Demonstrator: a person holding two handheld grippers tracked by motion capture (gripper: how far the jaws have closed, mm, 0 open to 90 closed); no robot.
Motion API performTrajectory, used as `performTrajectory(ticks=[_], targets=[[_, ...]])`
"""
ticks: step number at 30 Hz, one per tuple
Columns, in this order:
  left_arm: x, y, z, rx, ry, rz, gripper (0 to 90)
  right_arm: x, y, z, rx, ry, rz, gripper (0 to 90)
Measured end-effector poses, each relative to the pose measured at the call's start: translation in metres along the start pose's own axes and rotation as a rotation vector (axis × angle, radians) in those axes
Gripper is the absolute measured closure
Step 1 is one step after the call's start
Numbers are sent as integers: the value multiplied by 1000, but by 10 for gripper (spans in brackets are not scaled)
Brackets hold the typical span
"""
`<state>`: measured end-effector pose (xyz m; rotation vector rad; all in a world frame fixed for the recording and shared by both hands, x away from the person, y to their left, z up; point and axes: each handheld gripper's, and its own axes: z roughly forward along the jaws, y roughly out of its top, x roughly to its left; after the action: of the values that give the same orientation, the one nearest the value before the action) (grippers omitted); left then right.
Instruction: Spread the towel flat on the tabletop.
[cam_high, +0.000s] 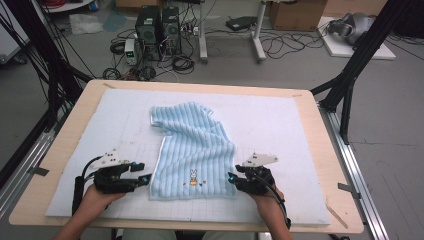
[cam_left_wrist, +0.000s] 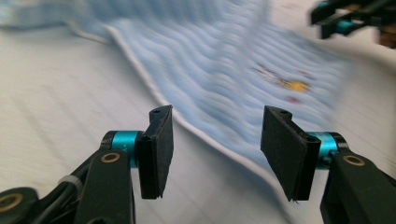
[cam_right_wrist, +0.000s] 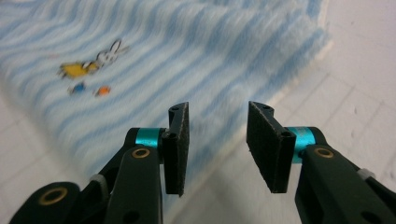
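A light blue ribbed towel (cam_high: 192, 145) with a small rabbit picture (cam_high: 192, 176) lies flat on the white mat, its far end rumpled. My left gripper (cam_high: 146, 174) sits just off the towel's near left corner, jaws apart with nothing between the pads. In the left gripper view the towel's white hem (cam_left_wrist: 187, 116) runs beyond the left gripper (cam_left_wrist: 215, 149). My right gripper (cam_high: 231, 178) rests at the near right corner, also open. In the right gripper view the right gripper (cam_right_wrist: 218, 140) hovers over the towel's edge (cam_right_wrist: 261, 60), pads not touching cloth.
The white gridded mat (cam_high: 280, 125) covers a wooden table (cam_high: 330, 165). Black frame legs (cam_high: 350, 80) stand at both far sides. Computers and cables (cam_high: 160, 35) lie on the floor beyond the table. In the left gripper view the right gripper (cam_left_wrist: 350, 18) shows far off.
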<state>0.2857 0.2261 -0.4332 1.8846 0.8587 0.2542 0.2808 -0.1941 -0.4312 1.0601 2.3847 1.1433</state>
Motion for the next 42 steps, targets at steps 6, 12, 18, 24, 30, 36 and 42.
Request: performTrajectory(ticks=[6, 12, 18, 24, 30, 36, 42], targets=[[8, 22, 48, 52, 49, -9, 491, 9, 10, 29, 84, 33, -69, 655], [3, 25, 76, 158, 118, 111, 573, 10, 8, 27, 93, 122, -67, 853], [-3, 14, 58, 173, 39, 113, 858, 13, -5, 15, 110, 269, -57, 854], [-9, -4, 26, 185, -40, 103, 859, 23, -14, 3, 147, 384, -83, 844], [-5, -7, 16, 149, -43, 65, 731, 14, -1, -2, -1, 375, 3, 657], [7, 8, 20, 35, 54, 45, 569, -7, 22, 19, -82, 68, 36, 576], [25, 21, 32, -14, 105, -13, 555, -16, 37, 54, -23, -35, 43, 648]])
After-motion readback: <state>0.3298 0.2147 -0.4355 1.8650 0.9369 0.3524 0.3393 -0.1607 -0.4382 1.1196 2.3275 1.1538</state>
